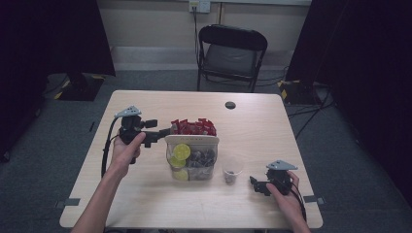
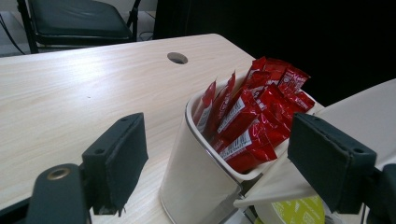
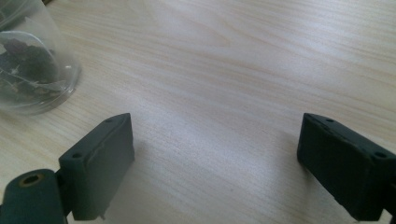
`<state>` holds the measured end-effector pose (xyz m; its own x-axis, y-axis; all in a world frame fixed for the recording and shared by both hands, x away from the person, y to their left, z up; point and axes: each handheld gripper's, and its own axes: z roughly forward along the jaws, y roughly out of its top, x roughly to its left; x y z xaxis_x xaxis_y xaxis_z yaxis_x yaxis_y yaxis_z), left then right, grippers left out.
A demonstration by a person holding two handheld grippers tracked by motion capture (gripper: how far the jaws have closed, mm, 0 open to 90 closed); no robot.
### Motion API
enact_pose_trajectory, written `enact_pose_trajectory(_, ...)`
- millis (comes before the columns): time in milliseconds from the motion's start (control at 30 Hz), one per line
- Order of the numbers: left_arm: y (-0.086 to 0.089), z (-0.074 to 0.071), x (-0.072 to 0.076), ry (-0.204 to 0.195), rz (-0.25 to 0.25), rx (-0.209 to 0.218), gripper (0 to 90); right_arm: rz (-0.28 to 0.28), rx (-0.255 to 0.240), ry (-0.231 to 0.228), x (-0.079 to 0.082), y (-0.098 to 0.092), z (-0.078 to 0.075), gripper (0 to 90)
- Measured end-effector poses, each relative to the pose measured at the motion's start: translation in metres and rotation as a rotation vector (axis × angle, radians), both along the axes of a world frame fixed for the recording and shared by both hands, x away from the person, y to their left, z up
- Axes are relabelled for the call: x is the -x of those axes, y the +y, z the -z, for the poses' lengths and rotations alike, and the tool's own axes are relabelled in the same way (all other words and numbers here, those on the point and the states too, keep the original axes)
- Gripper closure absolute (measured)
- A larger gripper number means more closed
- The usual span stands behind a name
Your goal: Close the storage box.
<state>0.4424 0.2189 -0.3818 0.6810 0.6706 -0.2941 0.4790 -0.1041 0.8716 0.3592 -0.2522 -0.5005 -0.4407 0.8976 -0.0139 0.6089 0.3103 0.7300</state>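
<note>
Left claw (image 1: 167,131) is held level above the counter (image 1: 145,194), pointing at the white organizer (image 1: 192,141) near the counter's middle. In the left gripper view its jaws stand wide apart, one on each side of the organizer's rear white compartment (image 2: 196,182); neither pad (image 2: 119,163) touches the wall, so nothing is gripped.

That rear compartment is packed with red sachets (image 2: 254,123), standing upright and leaning on one another, their tops above the rim. In the high view the same red sachets (image 1: 194,127) sit on the far side of the organizer. The near side is a clear section holding yellow-green round packs (image 1: 180,153) on its left and dark packets (image 1: 201,158) on its right.

A small clear cup (image 1: 232,170) stands just to the right of the organizer, apart from it, with dark contents at the bottom. In the right gripper view the cup (image 3: 32,70) is at upper left, well off the line between the jaws.

Right claw (image 1: 253,183) sits low at the counter's near right corner, pointing towards the cup but short of it. Its jaws are spread wide over bare wood; nothing between them.

A round cable hole (image 1: 230,105) lies at the far side of the counter. A black folding chair (image 1: 231,53) stands behind the counter.
</note>
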Motion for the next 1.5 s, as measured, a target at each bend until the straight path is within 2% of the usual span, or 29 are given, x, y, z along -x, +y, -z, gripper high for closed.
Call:
enact_pose_trajectory(67, -0.001, 0.001, 0.000, 0.006, 0.004, -0.013, 19.5, -0.002, 0.000, 0.001, 0.000, 0.000, 0.000, 10.6)
enact_pose_trajectory(233, -0.004, 0.002, 0.000, 0.016, 0.024, -0.002, 19.5, -0.003, -0.002, 0.002, 0.000, 0.000, 0.000, 10.5)
enact_pose_trajectory(333, -0.006, 0.000, 0.002, 0.011, 0.021, -0.015, 19.6, -0.005, -0.001, 0.001, 0.000, 0.000, 0.000, 10.5)
enact_pose_trajectory(433, -0.006, -0.001, 0.002, 0.009, 0.027, -0.010, 19.5, -0.004, -0.002, 0.002, 0.000, 0.000, 0.000, 10.5)
enact_pose_trajectory(667, -0.010, 0.001, 0.003, 0.022, 0.030, -0.020, 19.3, -0.012, -0.002, 0.003, -0.001, -0.001, 0.000, 10.5)
enact_pose_trajectory(867, -0.010, -0.002, 0.009, 0.011, 0.034, -0.044, 19.3, -0.016, -0.001, 0.004, -0.001, -0.001, 0.000, 10.2)
enact_pose_trajectory(967, -0.009, -0.004, 0.013, 0.000, 0.033, -0.036, 19.3, -0.011, -0.002, 0.004, -0.001, -0.001, 0.000, 10.2)
enact_pose_trajectory(1133, -0.008, 0.001, 0.017, 0.018, 0.042, -0.052, 19.3, -0.009, 0.000, 0.005, -0.001, 0.000, 0.000, 10.0)
enact_pose_trajectory(1200, -0.009, 0.002, 0.016, 0.026, 0.040, -0.046, 18.7, -0.008, -0.001, 0.005, -0.001, 0.000, 0.000, 9.8)
enact_pose_trajectory(1500, -0.014, 0.006, 0.016, 0.033, 0.045, -0.071, 18.5, -0.010, -0.002, 0.005, -0.001, 0.000, 0.000, 9.6)
